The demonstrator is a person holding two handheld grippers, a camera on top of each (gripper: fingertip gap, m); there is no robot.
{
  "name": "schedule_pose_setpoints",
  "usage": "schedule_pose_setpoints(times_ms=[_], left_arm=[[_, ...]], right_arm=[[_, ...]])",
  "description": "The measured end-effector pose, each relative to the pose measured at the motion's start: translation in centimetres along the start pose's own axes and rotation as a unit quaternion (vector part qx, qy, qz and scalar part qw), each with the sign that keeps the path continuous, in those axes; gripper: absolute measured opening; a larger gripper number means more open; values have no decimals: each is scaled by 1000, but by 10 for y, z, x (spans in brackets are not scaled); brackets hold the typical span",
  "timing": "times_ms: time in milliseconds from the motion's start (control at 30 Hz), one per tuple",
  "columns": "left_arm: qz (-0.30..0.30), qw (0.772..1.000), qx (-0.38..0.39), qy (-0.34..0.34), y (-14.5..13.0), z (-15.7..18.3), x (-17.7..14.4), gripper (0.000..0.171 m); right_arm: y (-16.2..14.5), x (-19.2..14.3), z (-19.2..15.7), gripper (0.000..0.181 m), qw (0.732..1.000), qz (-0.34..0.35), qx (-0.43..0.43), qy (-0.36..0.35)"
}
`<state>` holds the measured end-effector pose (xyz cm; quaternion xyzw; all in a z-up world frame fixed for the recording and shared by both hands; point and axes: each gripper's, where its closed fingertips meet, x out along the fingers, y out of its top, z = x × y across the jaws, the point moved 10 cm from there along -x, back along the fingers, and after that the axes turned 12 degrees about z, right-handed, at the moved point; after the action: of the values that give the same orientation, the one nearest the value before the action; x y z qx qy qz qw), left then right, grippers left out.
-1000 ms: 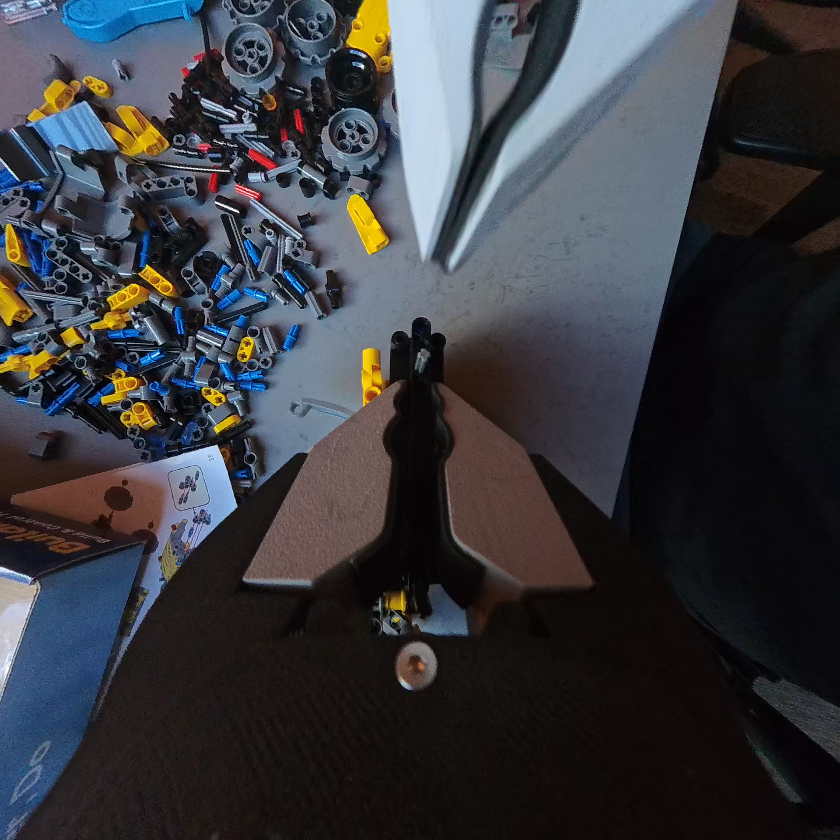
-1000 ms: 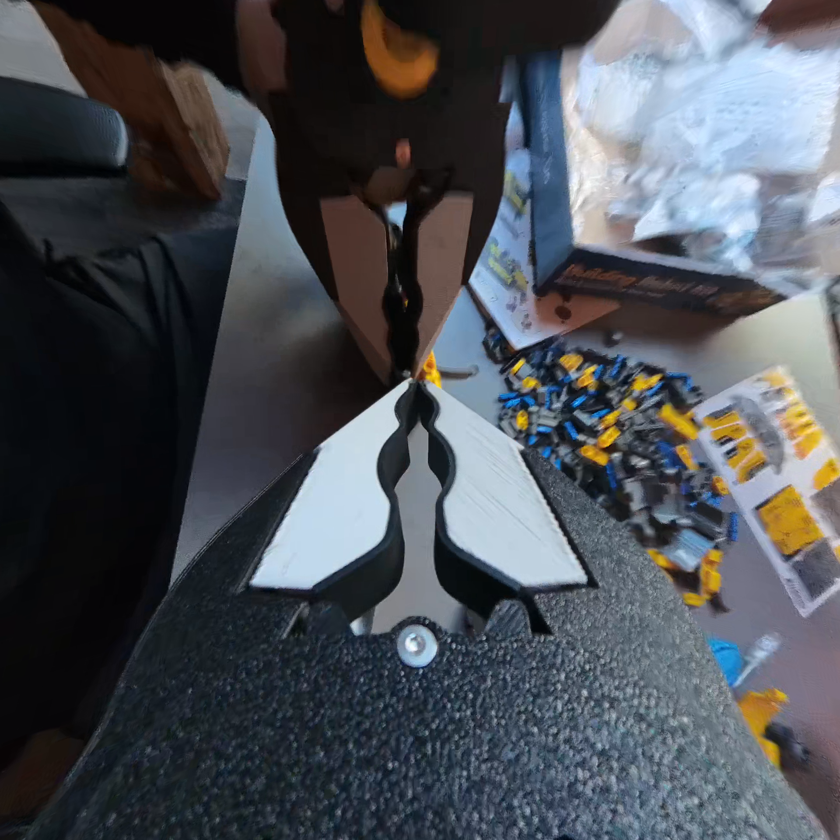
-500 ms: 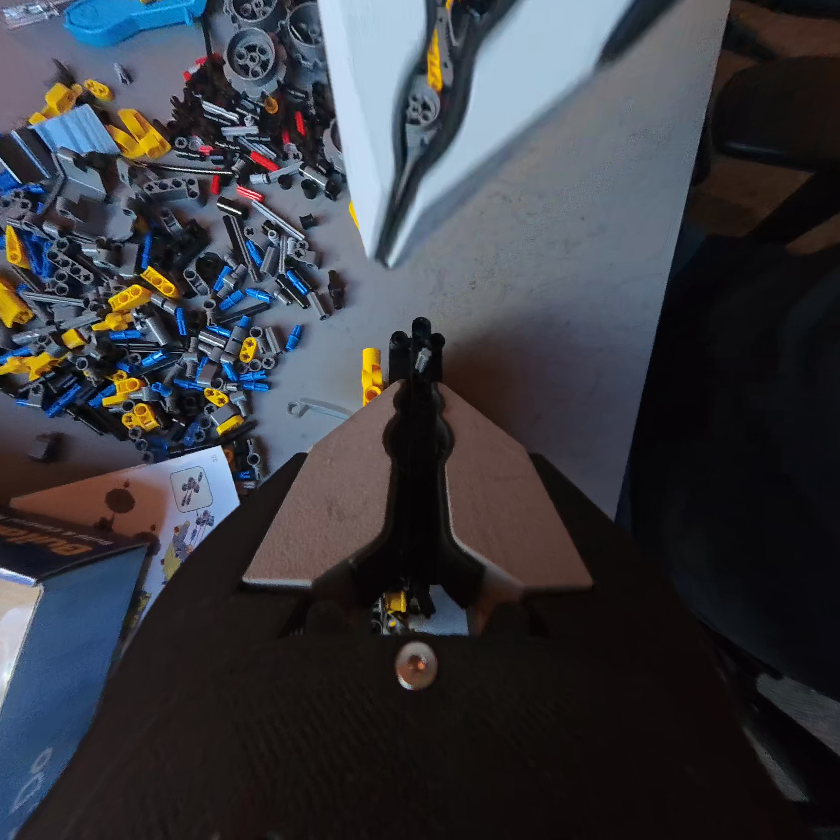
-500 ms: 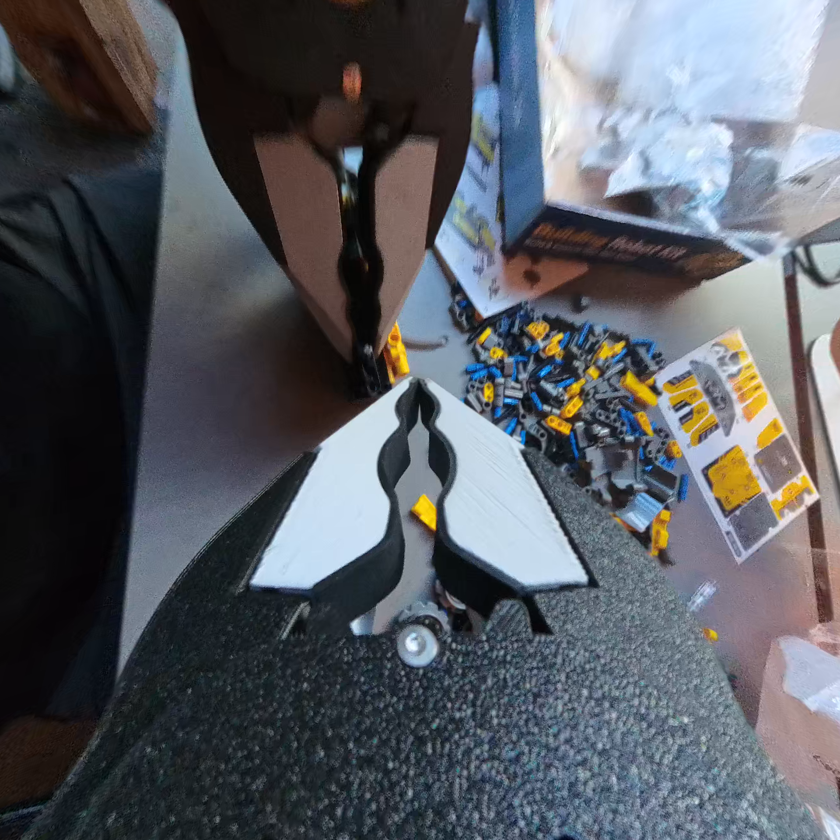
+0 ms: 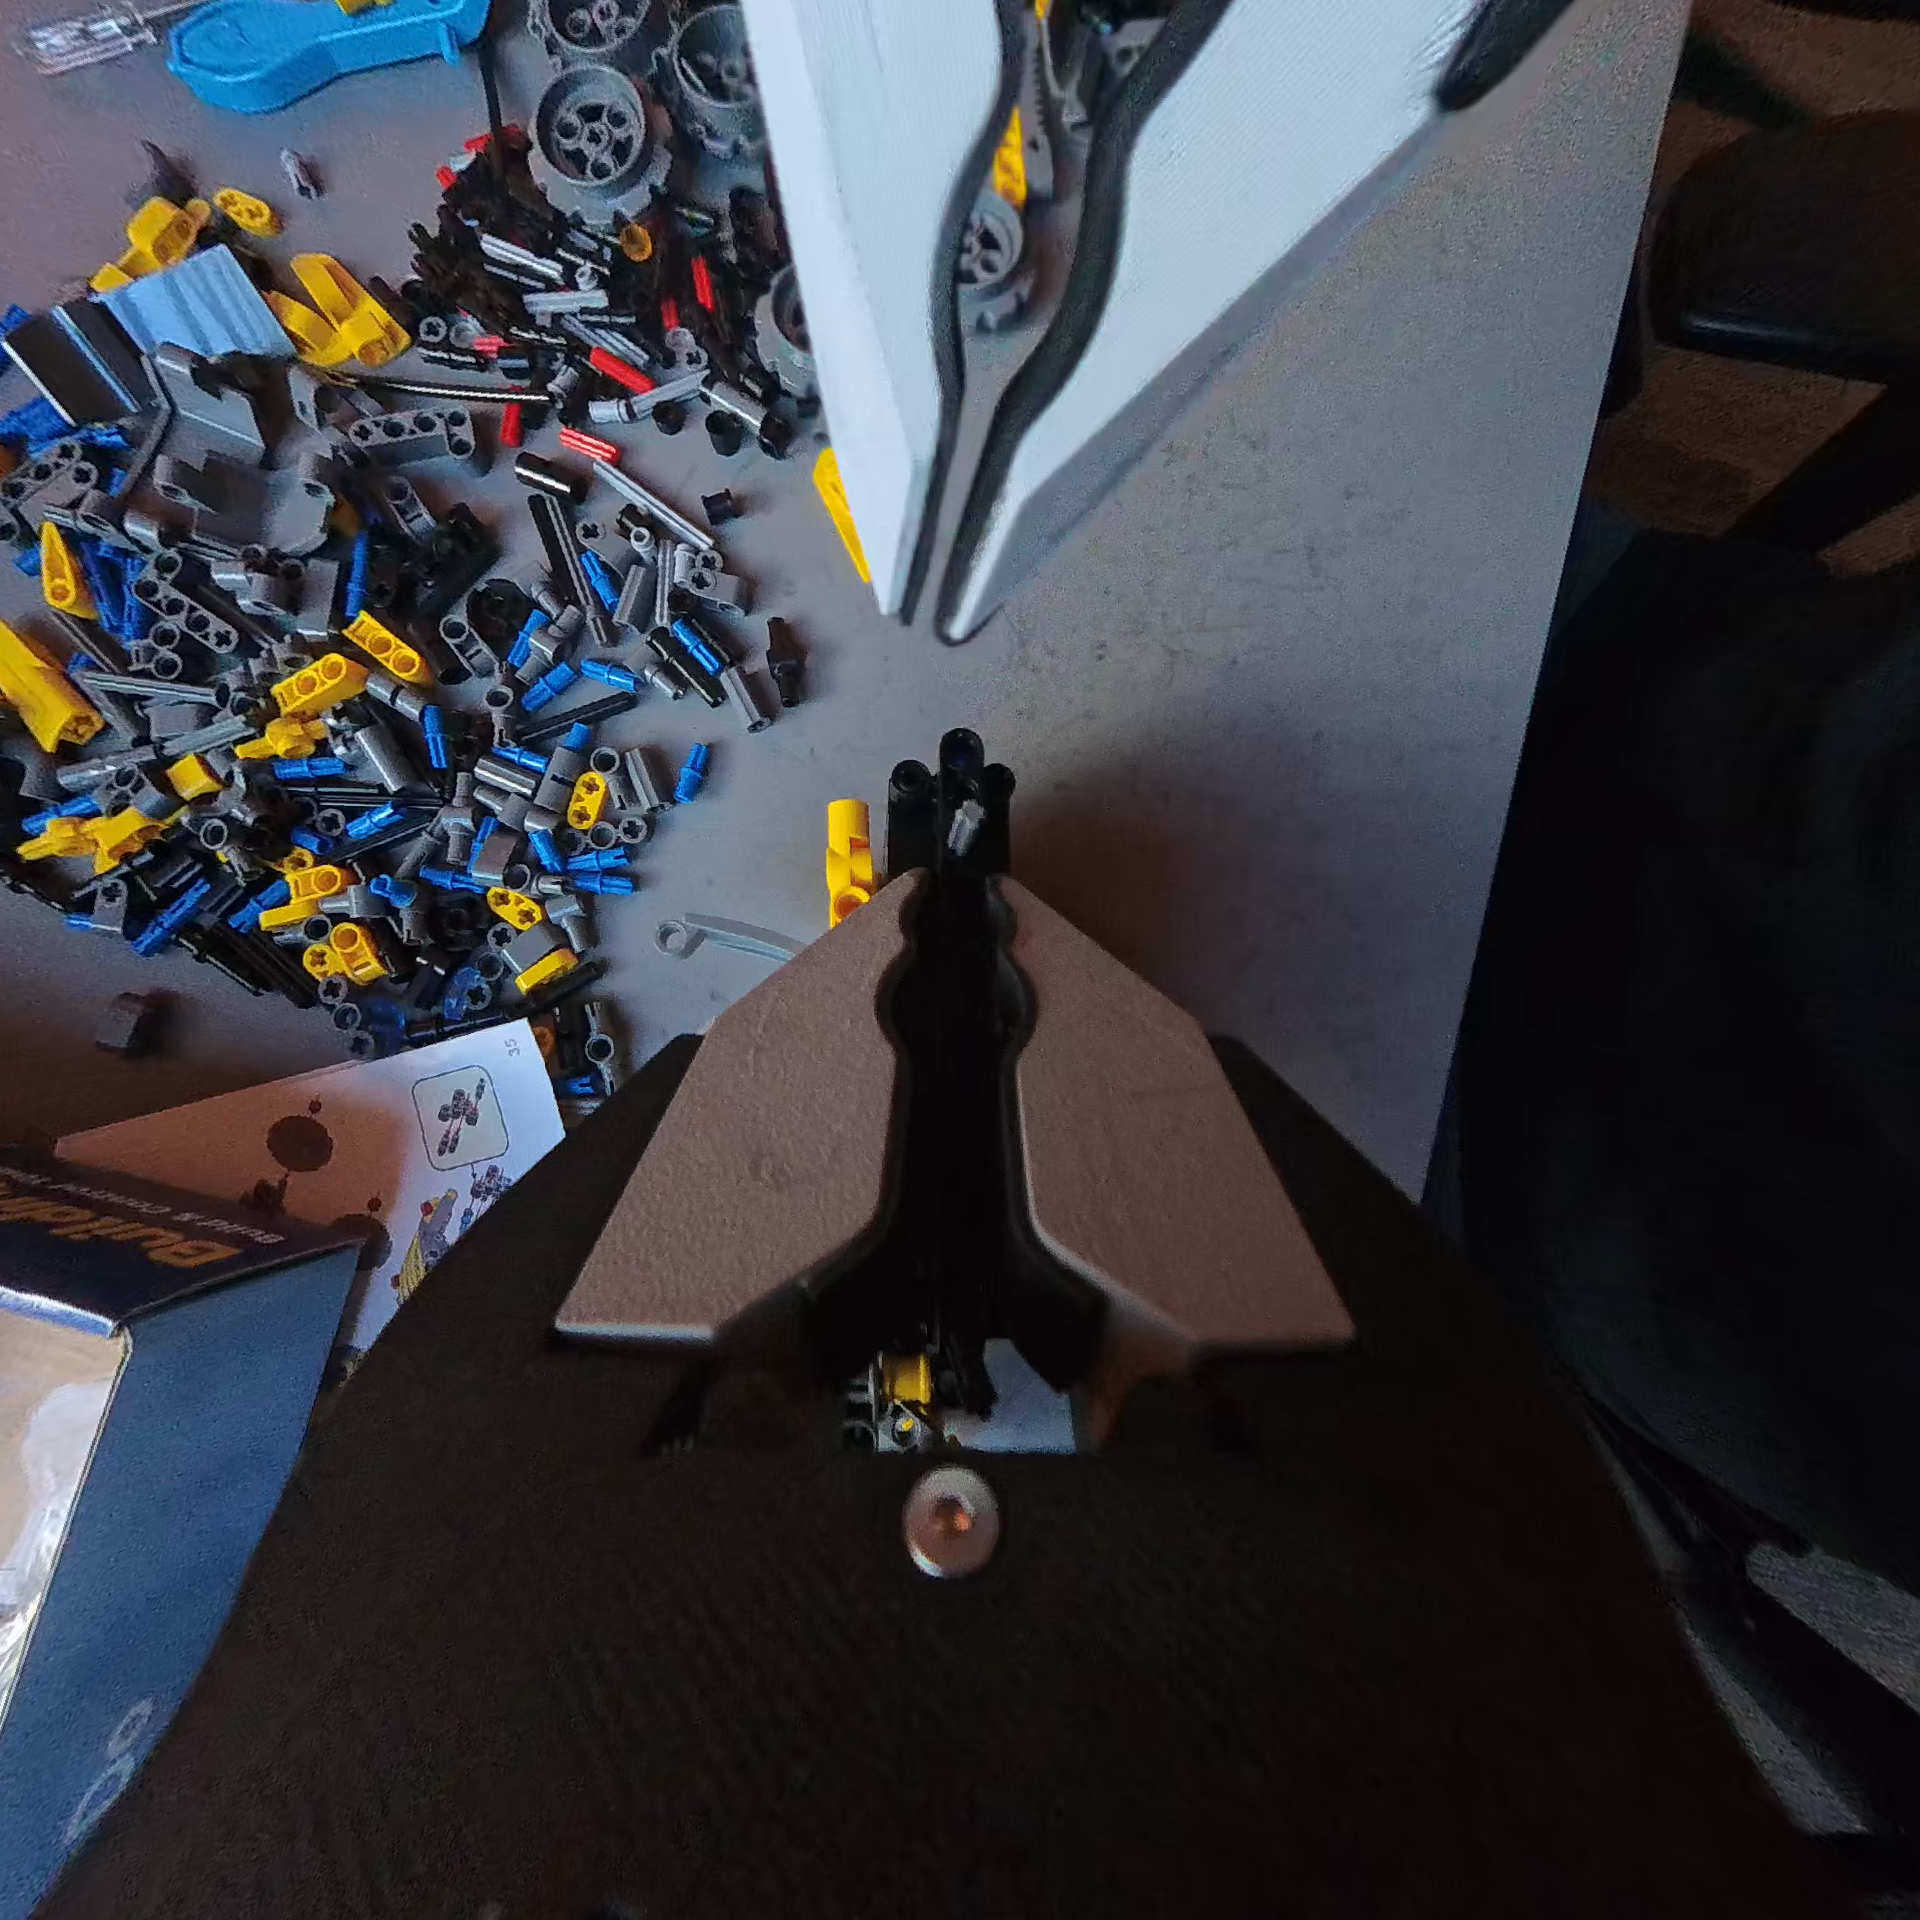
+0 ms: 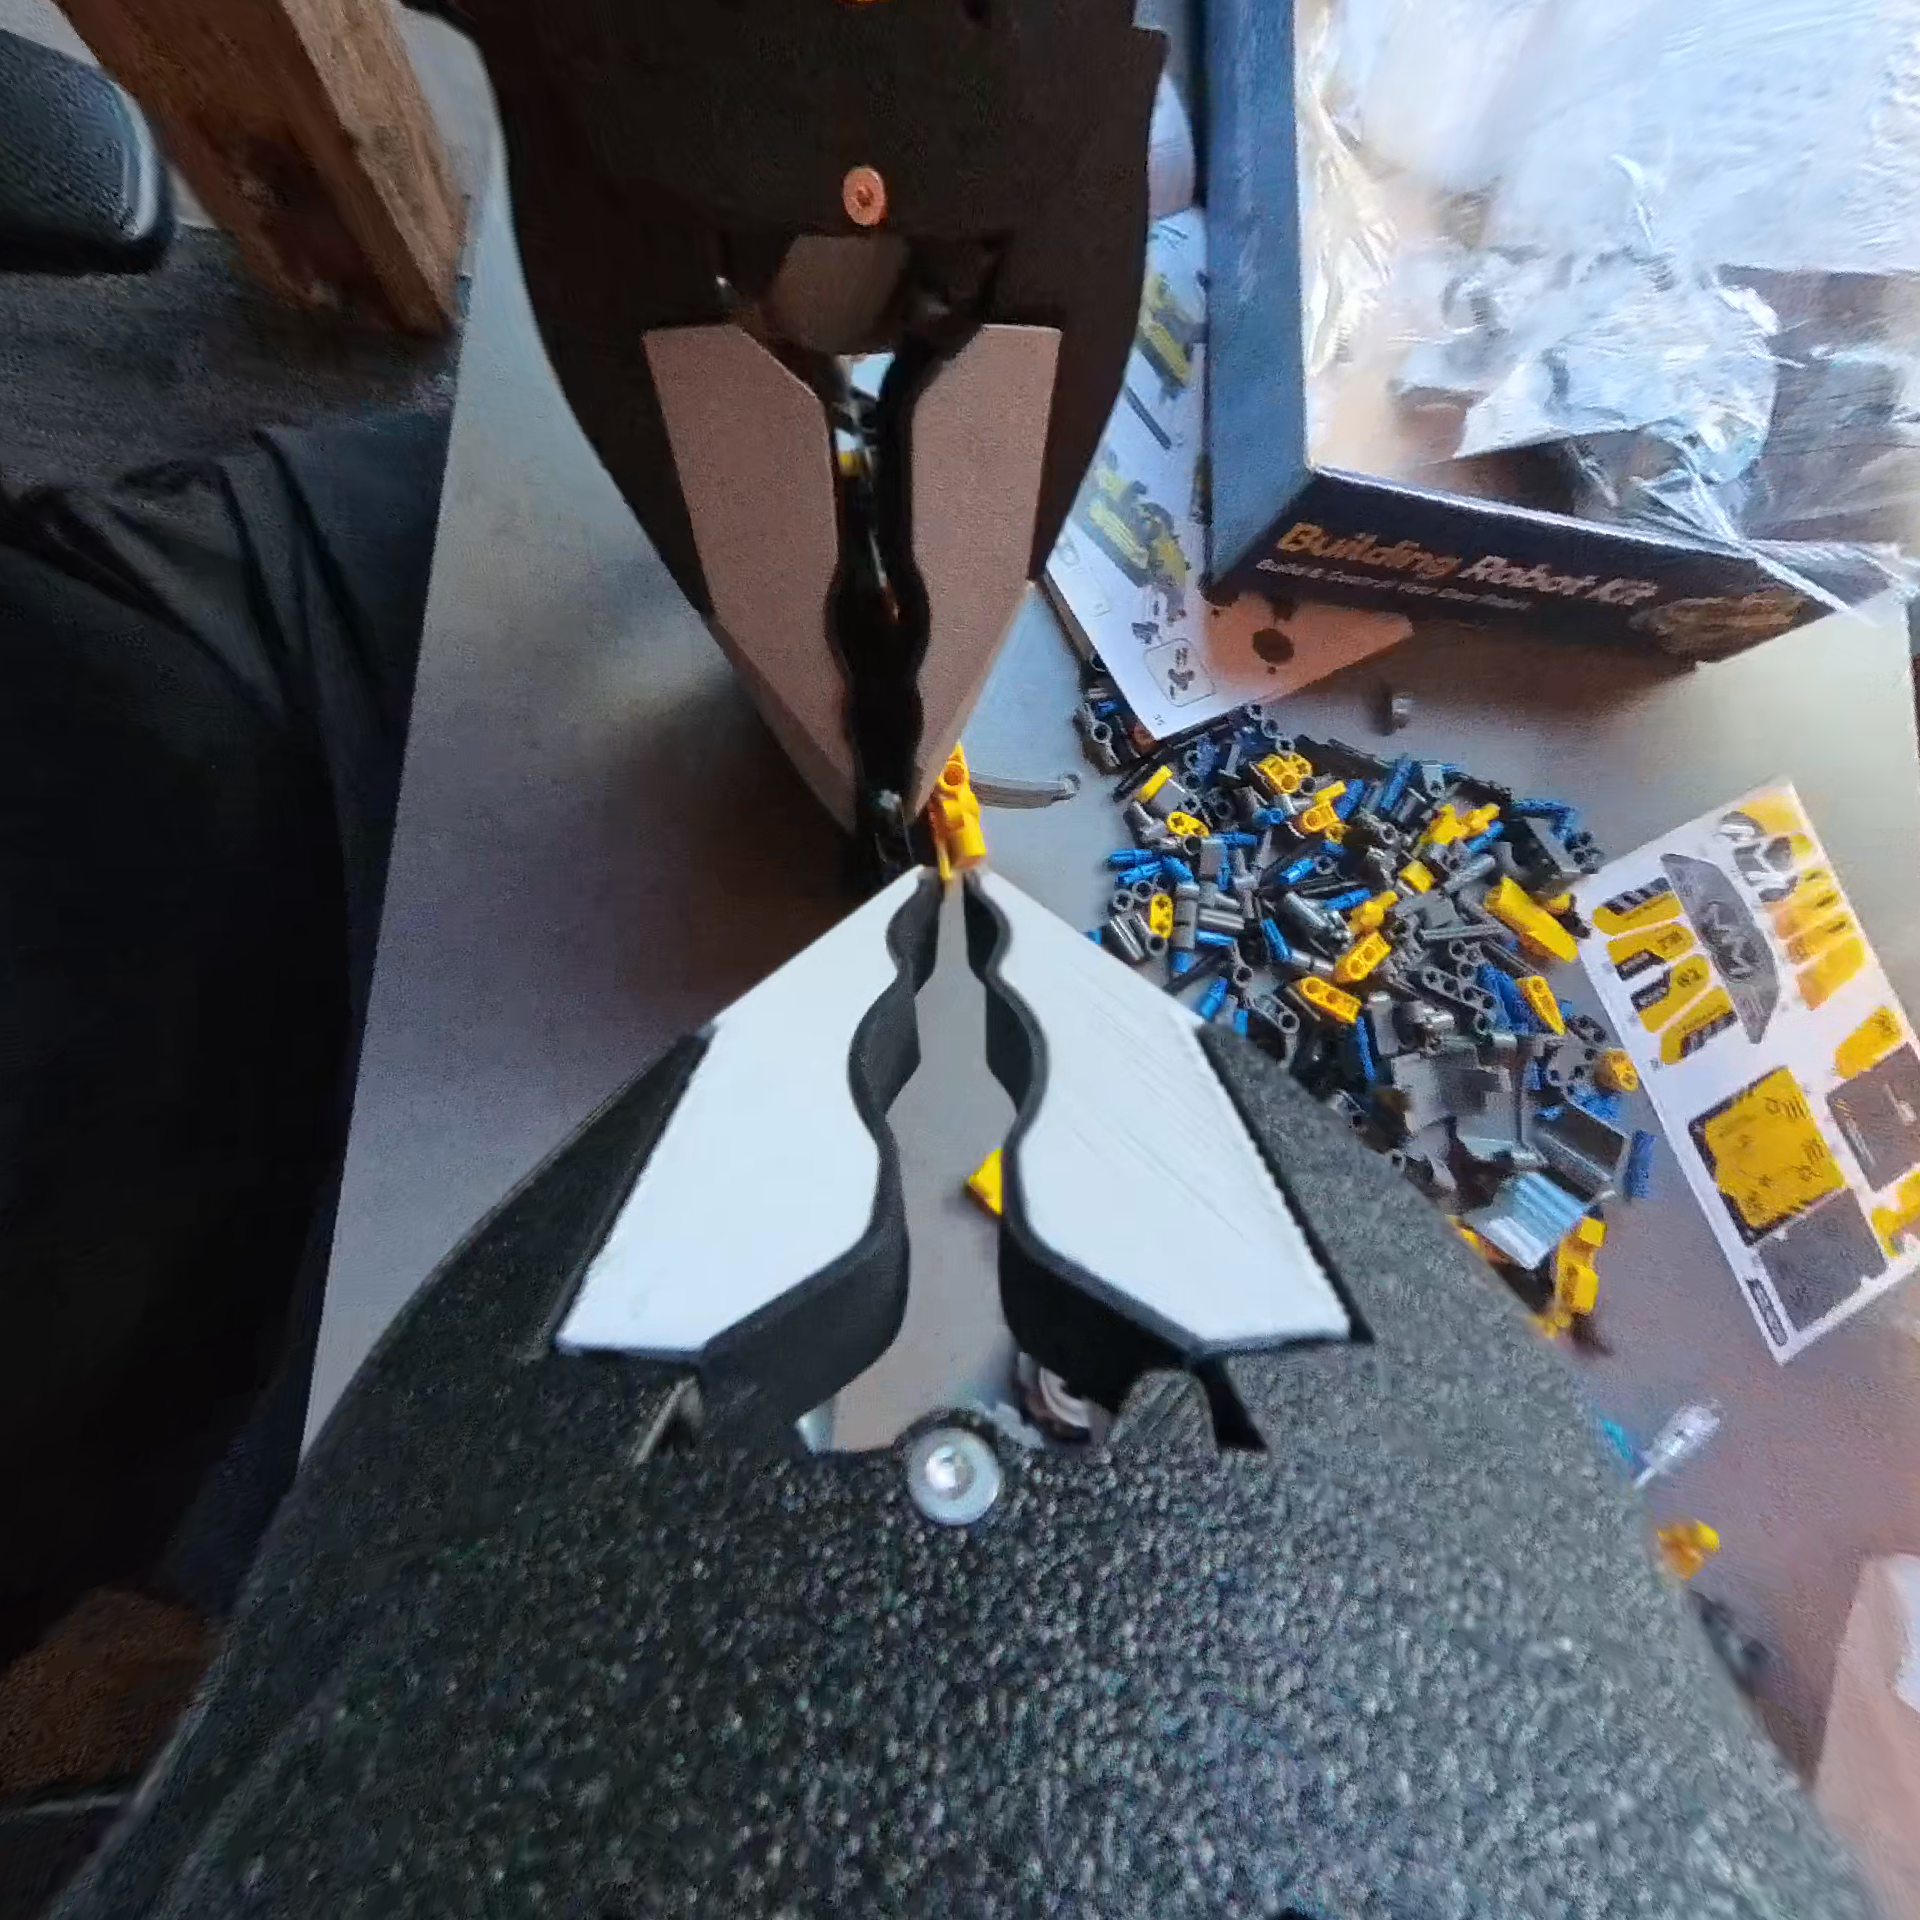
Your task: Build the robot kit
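left gripper [image 5: 951, 883] is pinching a black toy piece [image 5: 951, 795] at the frame's middle, tips sticking out so more can go on | right gripper [image 6: 943, 883] is hanging nearly closed, holding nothing, by a yellow piece [image 6: 956, 810] | brick pile [image 5: 343, 644] is lying at the left on the grey table [image 5: 1247, 644]

You see dim, warm side light in both wide-angle views, with edges bowed. The left gripper [image 5: 951, 883] throws a dark shadow across the table [image 5: 1299, 644] (the plastic wrap [image 6: 1558, 208] glares, blurred).
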<state>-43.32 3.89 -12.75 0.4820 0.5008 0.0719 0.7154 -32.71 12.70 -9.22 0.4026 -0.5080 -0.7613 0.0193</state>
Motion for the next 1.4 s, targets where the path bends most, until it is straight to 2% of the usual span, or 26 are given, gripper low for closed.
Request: schedule_pose_setpoints(times_ms=[67,167,267,367,433,500,533,600,667,767,933,1033,1233,1400], left_arm=[[0,1000,6,-1,1,0,0,5],[1,1000,28,1,2,4,1,5],[-1,999,34,8,2,5,0,7],[2,999,35,9,1,6,-7,13],[3,1000,27,5,0,8,-16,25],[-9,1000,17,15,-2,10,-23,57],[-21,999,24,39,-4,9,-24,67],[-48,995,47,75,-12,8,-22,73],[-69,994,47,72,-20,10,-16,72],[-91,990,59,89,-28,8,-8,44],[-77,992,50,82,-31,4,-7,43],[-73,993,50,83,-31,3,-8,43],[-71,993,55,78,-31,2,-7,43],[-61,995,42,66,-33,-2,-8,43]], right_arm=[[3,-2,4,9,1000,7,-11,28],[-11,18,5,13,999,-20,-33,33],[-13,20,-2,0,997,-24,-54,54],[-5,16,0,0,994,-53,-83,45],[-2,15,2,9,994,-56,-83,45],[-4,15,4,15,993,-67,-74,56],[-9,15,2,14,992,-75,-82,55],[-7,21,4,7,989,-97,-102,44],[-5,23,3,3,987,-104,-110,53],[0,24,4,8,986,-110,-109,63],[3,23,6,13,983,-132,-107,65],[7,21,6,11,986,-119,-87,82],[8,31,6,7,980,-146,-105,85],[5,35,21,7,980,-149,-17,132]])
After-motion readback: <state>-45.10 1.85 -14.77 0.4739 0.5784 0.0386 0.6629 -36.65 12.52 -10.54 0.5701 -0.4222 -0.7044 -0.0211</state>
